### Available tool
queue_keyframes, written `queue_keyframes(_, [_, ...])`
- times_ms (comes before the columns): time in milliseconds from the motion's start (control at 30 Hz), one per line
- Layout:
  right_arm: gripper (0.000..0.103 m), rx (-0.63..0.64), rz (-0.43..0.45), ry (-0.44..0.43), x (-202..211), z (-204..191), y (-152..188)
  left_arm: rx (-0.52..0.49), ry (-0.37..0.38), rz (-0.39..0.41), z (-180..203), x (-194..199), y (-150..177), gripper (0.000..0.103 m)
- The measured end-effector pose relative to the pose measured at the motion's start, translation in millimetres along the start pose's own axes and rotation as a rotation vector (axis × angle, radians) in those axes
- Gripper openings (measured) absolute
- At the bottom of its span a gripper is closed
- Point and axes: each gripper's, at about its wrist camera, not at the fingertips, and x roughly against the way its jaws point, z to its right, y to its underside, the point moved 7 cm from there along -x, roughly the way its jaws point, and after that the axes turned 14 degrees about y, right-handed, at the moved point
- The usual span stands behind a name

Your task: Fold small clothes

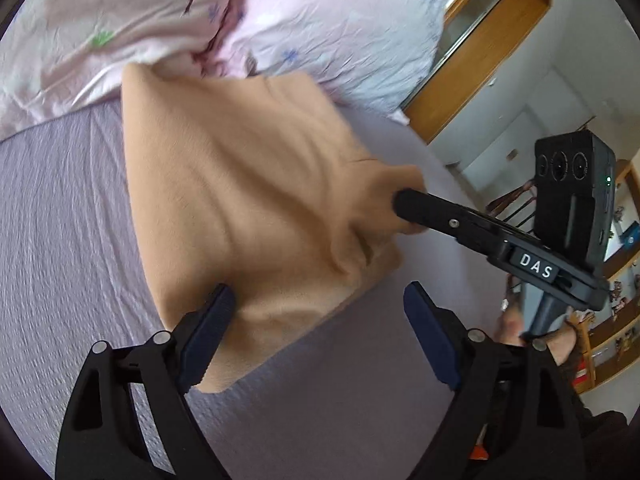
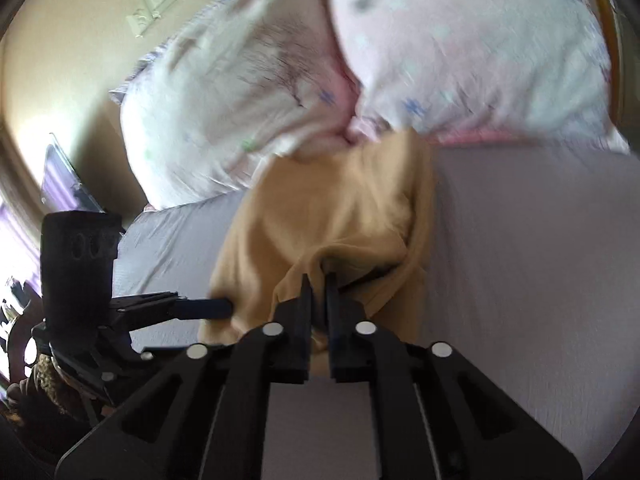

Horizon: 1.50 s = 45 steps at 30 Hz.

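Observation:
A tan garment [image 1: 248,184] lies on the lilac bed sheet [image 1: 60,220]. My left gripper [image 1: 320,300] is open, its jaws wide apart over the garment's near edge, with the left blue pad [image 1: 208,332] touching the cloth. My right gripper [image 2: 319,280] is shut on a bunched fold of the tan garment [image 2: 332,216] and lifts it. The right gripper also shows in the left wrist view [image 1: 404,204], pinching the cloth's right corner. The left gripper shows in the right wrist view [image 2: 216,307] at the garment's left edge.
Pink floral pillows [image 1: 320,20] lie at the head of the bed, just behind the garment. A wooden headboard [image 1: 480,56] and shelves [image 1: 612,320] stand to the right. The sheet [image 2: 520,260] stretches to the right of the garment.

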Motion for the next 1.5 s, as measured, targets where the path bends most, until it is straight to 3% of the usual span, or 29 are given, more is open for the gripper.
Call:
queue_keyframes(67, [0.006, -0.055, -0.010, 0.013, 4, 19, 9, 0.004, -0.004, -0.004, -4, -1, 1, 0.086])
queue_keyframes(200, [0.005, -0.175, -0.121, 0.000, -7, 54, 40, -0.004, -0.005, -0.028, -7, -1, 3, 0.085])
queue_keyframes(267, [0.013, -0.220, -0.136, -0.044, -2, 59, 40, -0.012, -0.007, -0.036, -7, 2, 4, 0.085])
queue_keyframes(300, [0.028, -0.265, -0.122, -0.085, 5, 63, 32, -0.009, 0.003, -0.031, -7, 6, 4, 0.085])
queue_keyframes(333, [0.066, -0.291, -0.104, -0.110, 9, 66, 26, 0.006, 0.027, -0.010, -6, 14, 2, 0.085])
queue_keyframes(367, [0.082, -0.320, -0.068, -0.137, 16, 69, 15, 0.024, 0.046, 0.017, -7, 22, -1, 0.085])
queue_keyframes(400, [0.091, -0.334, -0.035, -0.162, 17, 71, 1, 0.047, 0.059, 0.056, -11, 30, -7, 0.085])
queue_keyframes(533, [0.091, -0.347, -0.143, -0.201, -22, 69, -25, 0.210, 0.007, 0.182, -57, 49, -35, 0.087])
queue_keyframes(667, [0.088, -0.369, -0.263, -0.178, -71, 71, -27, 0.379, 0.028, 0.156, -98, 31, -45, 0.087])
queue_keyframes(767, [0.074, -0.384, -0.290, -0.217, -87, 70, -17, 0.377, 0.060, 0.163, -101, 22, -56, 0.085])
queue_keyframes(833, [0.043, -0.394, -0.310, -0.273, -95, 65, -13, 0.410, 0.116, 0.157, -103, 12, -59, 0.075])
queue_keyframes(967, [0.035, -0.456, -0.265, -0.381, -91, 60, -14, 0.449, 0.141, 0.172, -108, 17, -55, 0.043])
queue_keyframes(1000, [0.034, -0.450, -0.238, -0.420, -85, 50, -19, 0.453, 0.163, 0.182, -108, 25, -53, 0.042])
queue_keyframes(1067, [0.033, -0.410, -0.220, -0.447, -79, 31, -28, 0.432, 0.160, 0.204, -106, 41, -51, 0.041])
queue_keyframes(1167, [0.033, -0.327, -0.226, -0.465, -87, -8, -34, 0.362, 0.088, 0.271, -103, 85, -47, 0.041])
queue_keyframes(1300, [0.035, -0.277, -0.281, -0.417, -119, -41, -27, 0.336, -0.091, 0.296, -126, 113, -41, 0.045])
queue_keyframes(1367, [0.045, -0.241, -0.324, -0.315, -131, -49, -18, 0.369, -0.141, 0.273, -137, 120, -32, 0.046])
queue_keyframes(1400, [0.051, -0.232, -0.312, -0.282, -127, -47, -17, 0.382, -0.116, 0.295, -136, 127, -27, 0.046])
queue_keyframes(1467, [0.059, -0.235, -0.194, -0.218, -99, -37, -30, 0.343, -0.113, 0.329, -123, 143, -24, 0.046])
queue_keyframes(1500, [0.072, -0.242, -0.139, -0.222, -86, -35, -37, 0.302, -0.104, 0.345, -110, 151, -21, 0.047])
